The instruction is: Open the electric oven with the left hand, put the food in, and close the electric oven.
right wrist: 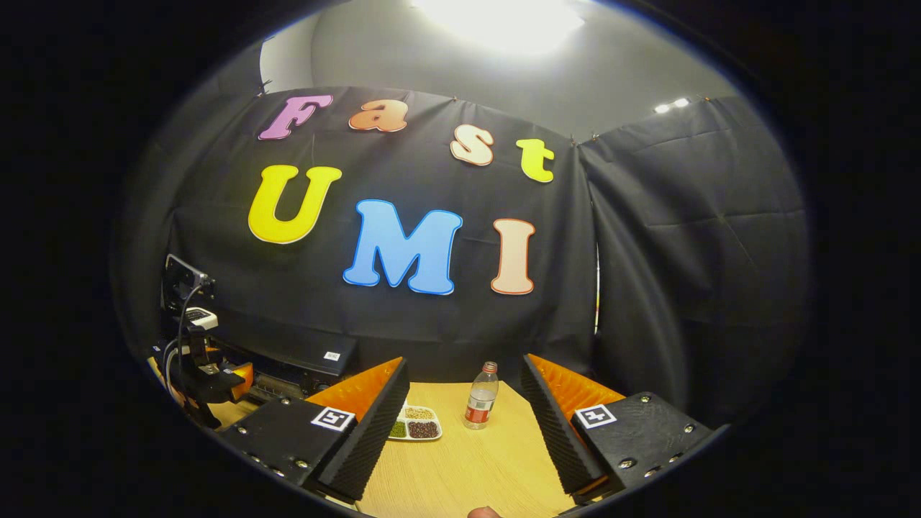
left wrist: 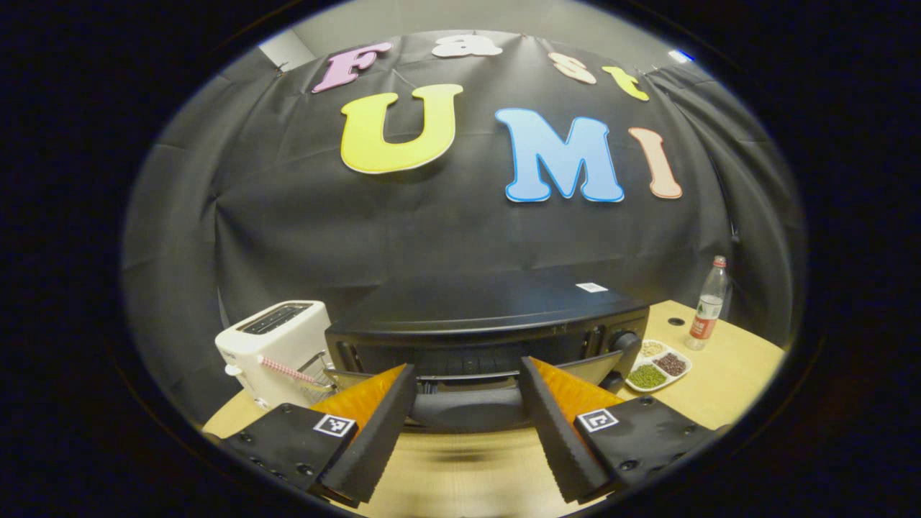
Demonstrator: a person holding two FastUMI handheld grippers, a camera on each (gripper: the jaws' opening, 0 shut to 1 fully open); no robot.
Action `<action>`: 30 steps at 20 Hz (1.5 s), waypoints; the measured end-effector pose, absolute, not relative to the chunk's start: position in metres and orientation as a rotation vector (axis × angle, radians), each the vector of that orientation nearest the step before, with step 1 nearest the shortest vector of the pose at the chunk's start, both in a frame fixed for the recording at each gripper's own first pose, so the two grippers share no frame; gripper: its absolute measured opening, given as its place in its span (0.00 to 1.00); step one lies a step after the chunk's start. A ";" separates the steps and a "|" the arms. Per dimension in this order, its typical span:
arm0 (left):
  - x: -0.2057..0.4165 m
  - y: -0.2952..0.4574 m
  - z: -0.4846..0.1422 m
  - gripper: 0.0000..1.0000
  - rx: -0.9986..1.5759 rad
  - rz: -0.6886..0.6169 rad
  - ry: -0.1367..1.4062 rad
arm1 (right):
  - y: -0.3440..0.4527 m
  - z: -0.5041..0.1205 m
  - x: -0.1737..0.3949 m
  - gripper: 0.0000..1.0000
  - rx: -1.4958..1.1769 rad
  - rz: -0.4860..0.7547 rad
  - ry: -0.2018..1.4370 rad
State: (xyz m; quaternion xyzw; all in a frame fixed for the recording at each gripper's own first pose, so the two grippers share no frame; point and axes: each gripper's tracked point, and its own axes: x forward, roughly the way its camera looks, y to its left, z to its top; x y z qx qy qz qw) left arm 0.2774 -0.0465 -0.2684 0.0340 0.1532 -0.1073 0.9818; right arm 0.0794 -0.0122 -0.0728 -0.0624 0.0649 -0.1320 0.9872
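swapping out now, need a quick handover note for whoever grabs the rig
Left gripper: open, empty, facing the oven close up at its handle; whether the door has begun to open is unclear.
Right gripper: open, empty, over the table, aimed toward the bottle and the divided dish of beans.
Toaster stands left of the oven.
Done: nothing certain.
Left: open door, load food, close.

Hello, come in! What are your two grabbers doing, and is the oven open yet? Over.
Left gripper open, facing the black electric oven, door partly down. Right gripper open, empty, above the wooden table. Nothing blocking.
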 end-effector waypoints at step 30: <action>0.148 -0.016 -0.292 1.00 0.050 -0.127 0.436 | 0.036 -0.139 0.045 0.96 -0.009 0.088 0.397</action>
